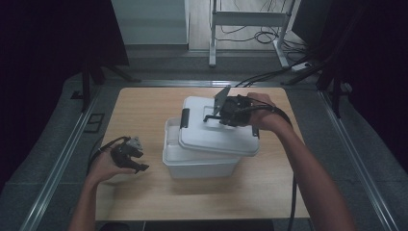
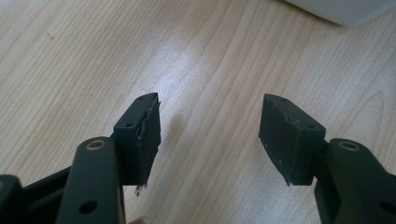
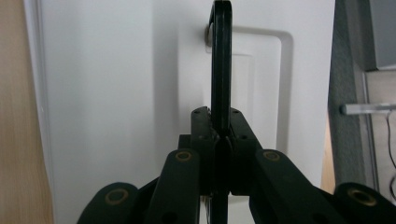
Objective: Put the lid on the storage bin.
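place: lab recording rig
evidence: dark curtains (image 1: pixel 43 38) enclosing wooden table (image 1: pixel 144 192), loose cables (image 1: pixel 260 36) trailing on floor, metal frame legs (image 1: pixel 248 19) standing behind

Both forearms are bare, with no sleeves. The left gripper (image 2: pixel 210 128) has matte black jaws with brass-coloured pivot rings and small screws; the right gripper (image 3: pixel 220 135) matches, trailing a black cable.

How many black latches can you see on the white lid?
2. One latch is on the lid's left end; the other latch is at its right end, partly hidden beside the right gripper, which clamps the lid's handle.
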